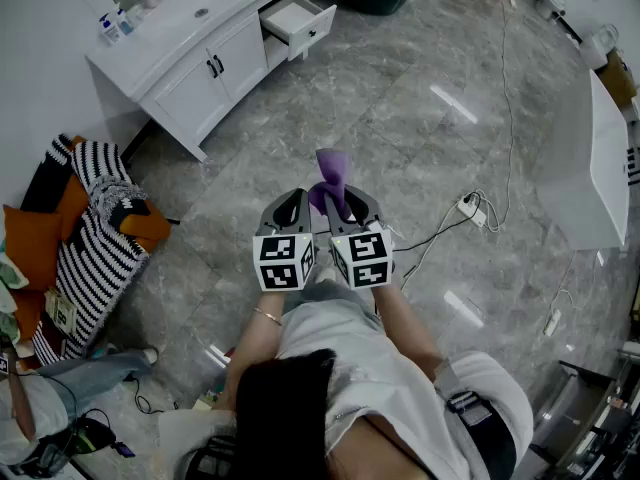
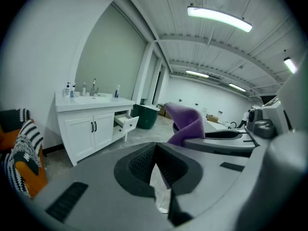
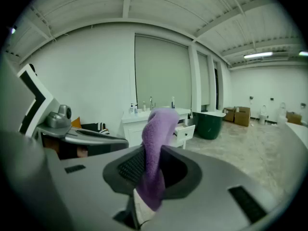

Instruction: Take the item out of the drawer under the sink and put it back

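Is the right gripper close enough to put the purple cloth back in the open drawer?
Probably not yet. The right gripper, shut on the purple cloth, is far from the open drawer; only floor lies between.

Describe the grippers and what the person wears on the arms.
The left gripper and right gripper are grey rounded shells with dark ribbed pads, each bearing a white cube with black square markers. The person wears a pale short-sleeved top and a thin bracelet on the left wrist.

Grey marble floor (image 1: 400, 118), white walls (image 3: 86, 81), ceiling strip lights (image 2: 219, 18) (lit), dark green tub (image 3: 209, 123) far side.
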A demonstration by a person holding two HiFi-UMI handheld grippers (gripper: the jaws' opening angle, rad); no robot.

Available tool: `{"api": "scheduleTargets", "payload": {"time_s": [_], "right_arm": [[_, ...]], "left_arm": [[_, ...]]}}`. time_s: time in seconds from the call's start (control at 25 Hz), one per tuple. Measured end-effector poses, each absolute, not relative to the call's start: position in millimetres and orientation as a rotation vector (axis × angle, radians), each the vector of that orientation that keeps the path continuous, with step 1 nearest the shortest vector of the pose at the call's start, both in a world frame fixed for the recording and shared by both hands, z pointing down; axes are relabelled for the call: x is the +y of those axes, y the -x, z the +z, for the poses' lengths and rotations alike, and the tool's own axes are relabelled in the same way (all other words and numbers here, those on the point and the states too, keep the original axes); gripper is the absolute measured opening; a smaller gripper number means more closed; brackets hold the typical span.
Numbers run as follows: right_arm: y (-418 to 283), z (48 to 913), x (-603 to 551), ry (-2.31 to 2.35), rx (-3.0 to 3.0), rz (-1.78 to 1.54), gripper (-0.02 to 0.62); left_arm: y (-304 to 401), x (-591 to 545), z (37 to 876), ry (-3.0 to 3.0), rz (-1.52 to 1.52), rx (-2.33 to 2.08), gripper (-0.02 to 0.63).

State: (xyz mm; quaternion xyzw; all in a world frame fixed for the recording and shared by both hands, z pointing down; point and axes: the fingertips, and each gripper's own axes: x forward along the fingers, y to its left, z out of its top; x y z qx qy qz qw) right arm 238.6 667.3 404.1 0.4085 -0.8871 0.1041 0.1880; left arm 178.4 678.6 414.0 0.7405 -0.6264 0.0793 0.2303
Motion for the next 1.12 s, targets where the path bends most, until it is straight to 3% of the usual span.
{"api": "scheduleTargets", "payload": {"time_s": [1.12], "right_arm": [[-259.5, 415.6, 672.7, -1.102, -2.537, 0.333, 0.087]], "left_arm": [[-203.5, 683.8, 423.0, -2.025, 0.191, -1.726, 0.003]]}}
